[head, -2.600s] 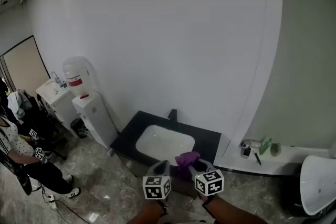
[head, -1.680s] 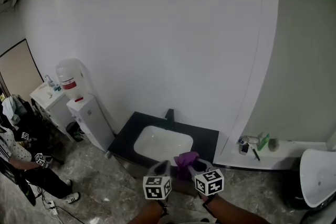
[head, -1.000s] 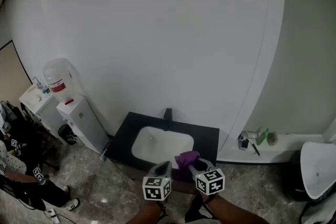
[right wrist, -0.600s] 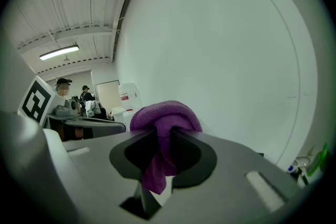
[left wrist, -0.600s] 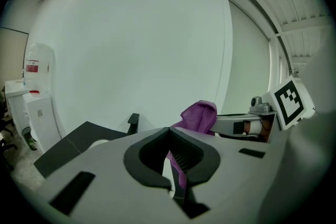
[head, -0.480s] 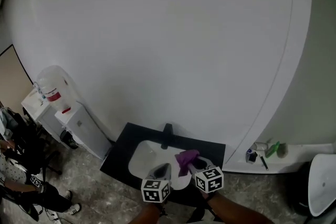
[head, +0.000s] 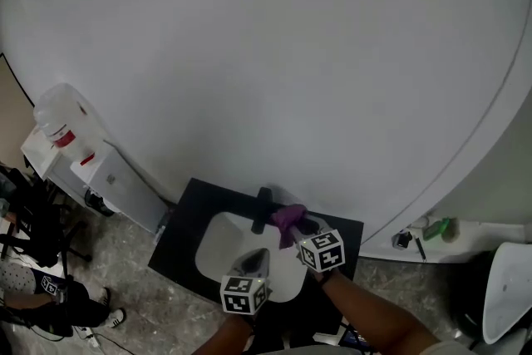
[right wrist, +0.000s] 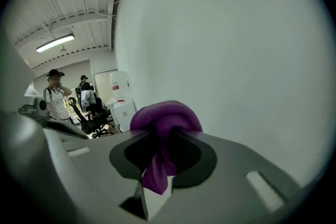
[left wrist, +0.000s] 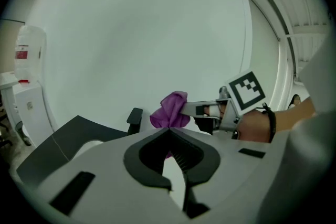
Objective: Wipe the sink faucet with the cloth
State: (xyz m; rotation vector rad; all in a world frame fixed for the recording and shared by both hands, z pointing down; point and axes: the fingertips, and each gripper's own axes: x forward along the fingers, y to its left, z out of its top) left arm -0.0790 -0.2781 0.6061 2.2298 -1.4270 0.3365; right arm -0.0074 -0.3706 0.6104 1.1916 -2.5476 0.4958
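Observation:
In the head view a black faucet [head: 263,209] stands at the back of a white sink basin [head: 218,249] set in a black counter [head: 177,222]. My right gripper [head: 293,227] is shut on a bunched purple cloth [head: 288,217], held just to the right of the faucet; whether they touch I cannot tell. My left gripper [head: 256,257] hovers over the basin, shut and holding nothing. In the left gripper view the cloth [left wrist: 169,110] hangs beside the faucet [left wrist: 134,120]. The right gripper view shows the cloth [right wrist: 165,117] pinched between the jaws, with the wall behind it.
A water dispenser [head: 60,122] and a white cabinet [head: 116,177] stand left of the counter. A ledge with small bottles [head: 431,229] and a white bowl-shaped fixture [head: 505,295] are at the right. People and chairs [right wrist: 71,99] are far left. A white wall rises right behind the faucet.
The view has closed in on the sink. My right gripper has carried the cloth forward from the counter's front edge to beside the faucet. The left gripper now hangs over the basin.

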